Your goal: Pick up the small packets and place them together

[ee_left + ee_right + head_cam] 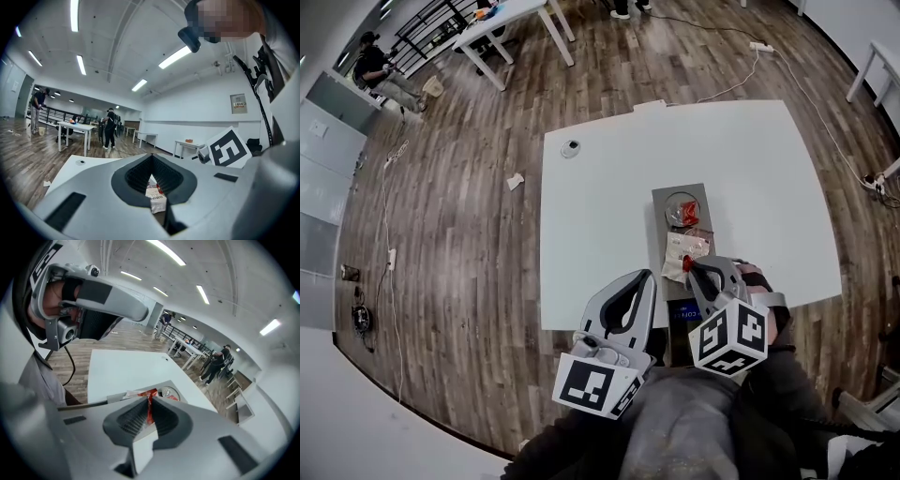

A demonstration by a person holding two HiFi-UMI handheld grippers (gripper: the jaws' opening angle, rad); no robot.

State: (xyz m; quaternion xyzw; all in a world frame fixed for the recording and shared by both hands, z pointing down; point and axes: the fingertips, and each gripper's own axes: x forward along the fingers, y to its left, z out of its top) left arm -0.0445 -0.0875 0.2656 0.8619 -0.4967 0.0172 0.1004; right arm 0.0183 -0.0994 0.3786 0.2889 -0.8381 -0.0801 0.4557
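A grey tray (662, 201) lies on the white table (600, 234) with small packets on it: a red and clear one (682, 215) at the far end and a white one (683, 249) nearer me. My right gripper (692, 266) hovers over the tray's near end, shut on a small red packet (686, 266); in the right gripper view the red packet (150, 409) is pinched between the jaws. My left gripper (645, 277) hangs left of the tray, shut with nothing in it. In the left gripper view the white packet (157, 197) shows beyond the closed jaws.
A small round object (570, 148) sits near the table's far left corner. A dark device (684, 314) lies at the near edge below the tray. On the wood floor lie a paper scrap (516, 181) and cables. Other tables and people stand far off.
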